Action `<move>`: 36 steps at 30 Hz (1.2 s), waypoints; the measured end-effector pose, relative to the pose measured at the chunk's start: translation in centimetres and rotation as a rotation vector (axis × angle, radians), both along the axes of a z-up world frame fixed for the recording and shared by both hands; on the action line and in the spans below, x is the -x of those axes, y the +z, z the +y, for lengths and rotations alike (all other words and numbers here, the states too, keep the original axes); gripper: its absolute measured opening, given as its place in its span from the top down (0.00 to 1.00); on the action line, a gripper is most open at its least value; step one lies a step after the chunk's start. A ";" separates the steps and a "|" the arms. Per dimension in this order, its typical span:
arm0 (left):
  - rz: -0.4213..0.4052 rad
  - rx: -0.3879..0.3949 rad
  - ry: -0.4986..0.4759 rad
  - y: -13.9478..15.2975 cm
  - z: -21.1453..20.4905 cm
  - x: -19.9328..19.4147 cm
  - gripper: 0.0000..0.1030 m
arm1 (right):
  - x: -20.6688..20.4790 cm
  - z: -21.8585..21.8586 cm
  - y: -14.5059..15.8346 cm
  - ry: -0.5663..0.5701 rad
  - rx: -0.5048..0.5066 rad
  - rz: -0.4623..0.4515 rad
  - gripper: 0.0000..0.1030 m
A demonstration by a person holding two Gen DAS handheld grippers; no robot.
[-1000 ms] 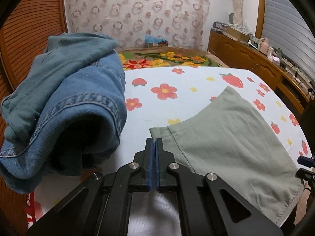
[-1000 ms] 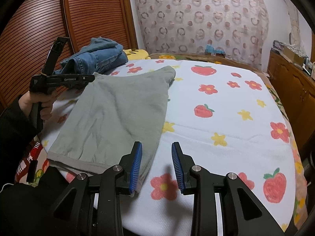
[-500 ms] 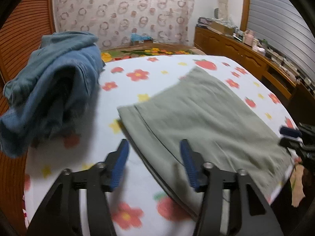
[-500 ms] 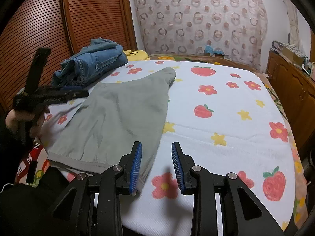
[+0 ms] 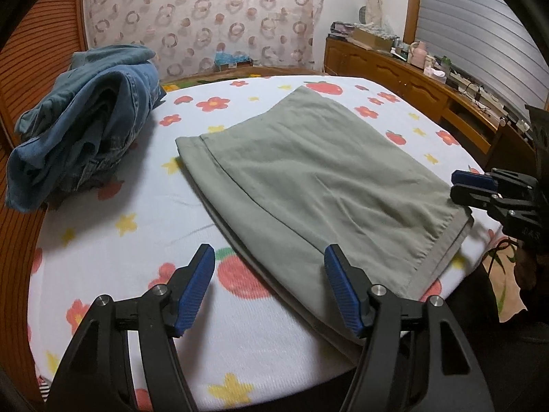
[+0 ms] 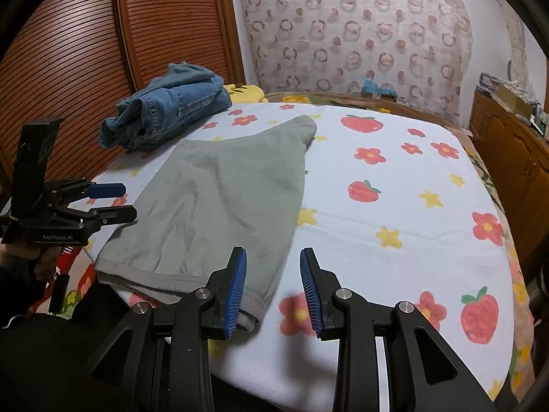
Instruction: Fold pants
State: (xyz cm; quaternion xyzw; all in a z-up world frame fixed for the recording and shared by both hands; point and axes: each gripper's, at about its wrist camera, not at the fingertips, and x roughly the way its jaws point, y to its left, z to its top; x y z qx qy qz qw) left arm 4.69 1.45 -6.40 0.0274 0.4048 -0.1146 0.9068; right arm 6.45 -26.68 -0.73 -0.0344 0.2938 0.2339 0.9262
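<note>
Pants [image 5: 319,178] lie folded flat on bedsheet [image 5: 137,247], long axis running 10-to-4. Left gripper [image 5: 269,288] empty, jaws spread over the 6 o'clock edge; right gripper [image 6: 272,286] empty, parted, nearer the waistband corner.

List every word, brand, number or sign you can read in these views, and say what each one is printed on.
"GenRobot AI": white lettering on the black body of the left gripper, seen from the right wrist view; the last letters are soft.
Unreadable: small white lettering on the right gripper in the left wrist view, cut off and blurred.
No other text is legible; the boxes on the wooden sideboard are too small to read.
</note>
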 end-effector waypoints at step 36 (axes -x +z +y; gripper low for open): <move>0.020 0.034 -0.069 -0.4 -1.2 5.1 0.51 | 1.1 0.0 -1.4 0.003 0.020 0.092 0.66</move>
